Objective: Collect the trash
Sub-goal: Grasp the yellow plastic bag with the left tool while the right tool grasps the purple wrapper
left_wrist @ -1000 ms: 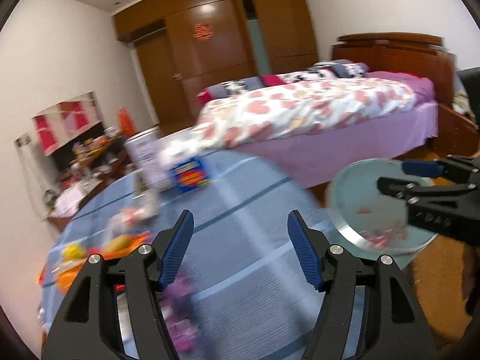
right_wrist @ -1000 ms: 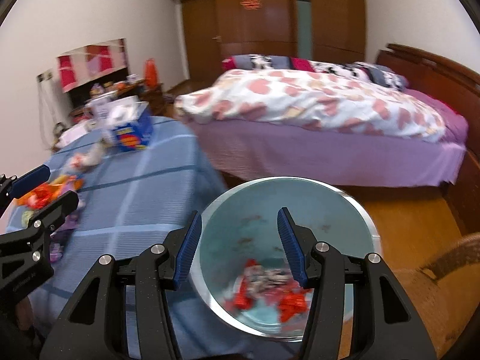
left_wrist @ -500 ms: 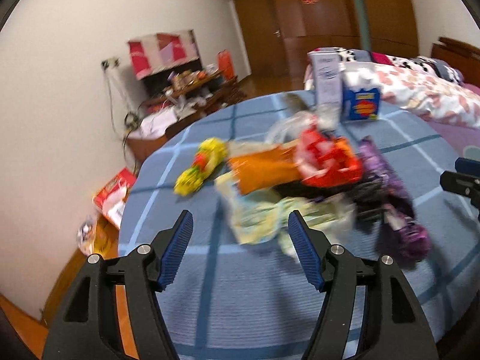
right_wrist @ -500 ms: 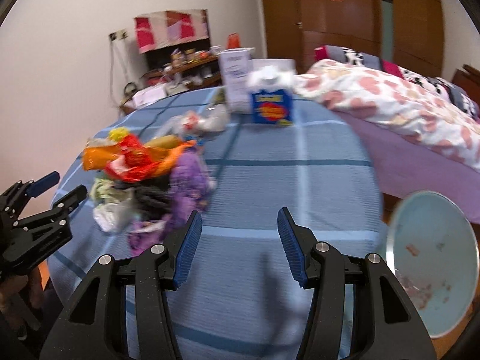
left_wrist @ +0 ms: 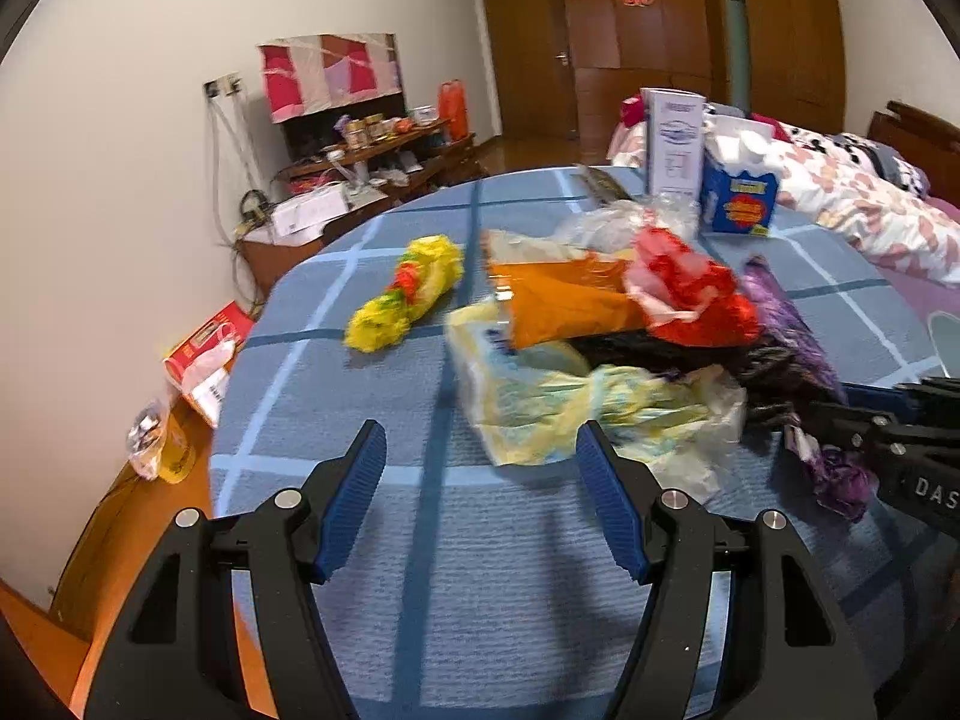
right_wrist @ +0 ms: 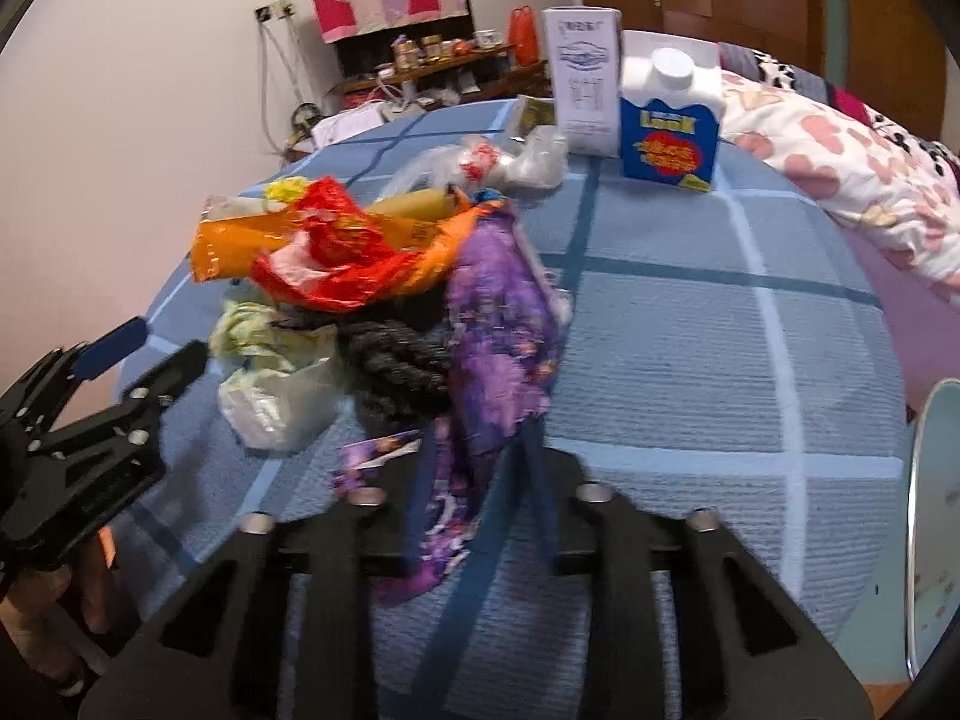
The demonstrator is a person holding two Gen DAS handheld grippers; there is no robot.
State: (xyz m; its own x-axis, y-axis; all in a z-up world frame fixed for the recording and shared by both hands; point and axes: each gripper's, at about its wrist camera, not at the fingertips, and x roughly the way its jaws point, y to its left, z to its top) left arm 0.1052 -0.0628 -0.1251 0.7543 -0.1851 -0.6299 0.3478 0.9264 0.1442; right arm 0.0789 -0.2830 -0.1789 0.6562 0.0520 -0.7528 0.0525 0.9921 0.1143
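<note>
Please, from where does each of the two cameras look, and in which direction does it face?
Left wrist view: sits on the left gripper, faces across the blue checked table toward the yellowish bag; its own open jaws show, and the right gripper at the right edge.
Right wrist view: sits on the right gripper, faces the purple wrapper between its closing jaws; the left gripper shows at left.
Both share the wrapper pile and the blue carton.
</note>
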